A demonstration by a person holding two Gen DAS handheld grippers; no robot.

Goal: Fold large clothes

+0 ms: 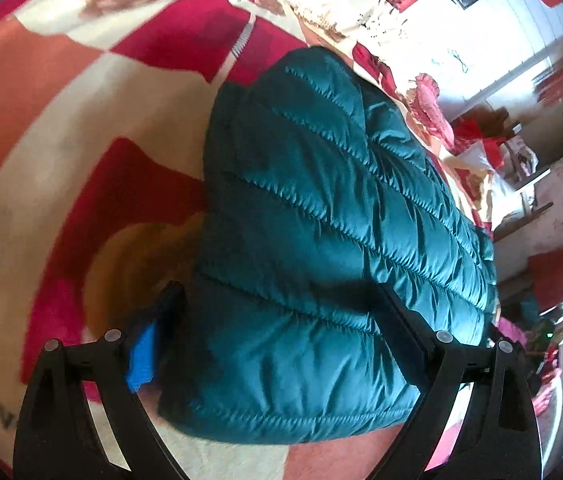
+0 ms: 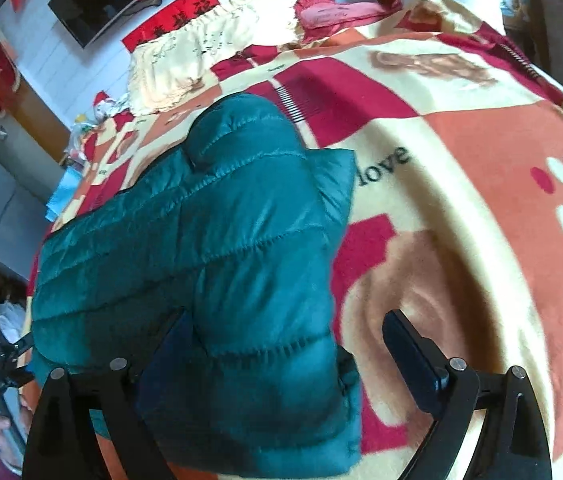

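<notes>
On patterned blanket (image 2: 461, 128), folded teal jacket (image 2: 209, 240)

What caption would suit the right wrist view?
Open right gripper poised over a folded teal puffer jacket on a red patterned blanket.

Left claw (image 1: 281, 336), right claw (image 2: 285, 344): black forked arms, round silver screws; left has blue pad.

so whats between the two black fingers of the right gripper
In the right wrist view, the near edge of the teal quilted puffer jacket and bare patterned fleece blanket lie between the open right gripper fingers.
</notes>
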